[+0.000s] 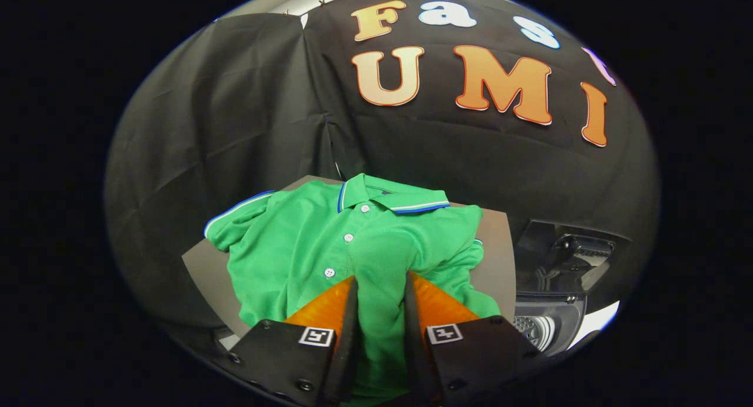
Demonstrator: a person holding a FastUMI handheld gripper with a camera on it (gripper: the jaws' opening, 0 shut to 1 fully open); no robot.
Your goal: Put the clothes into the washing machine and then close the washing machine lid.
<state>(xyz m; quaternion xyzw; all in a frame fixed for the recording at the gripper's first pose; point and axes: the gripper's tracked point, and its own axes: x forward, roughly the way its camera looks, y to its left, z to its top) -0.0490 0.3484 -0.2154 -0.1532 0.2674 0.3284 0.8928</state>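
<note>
A green polo shirt with blue-and-white trim on collar and sleeve lies spread on a grey table. My gripper is down on the shirt's front, just right of the button placket. Its two orange fingers stand close together with a raised fold of green cloth pinched between them. To the right of the table stands the washing machine with its dark lid lifted up, and the ribbed drum shows inside the opening.
Black booth cloth hangs behind the table and to its left. The table's right edge lies close to the washer's open top. A pale strip shows beyond the machine.
</note>
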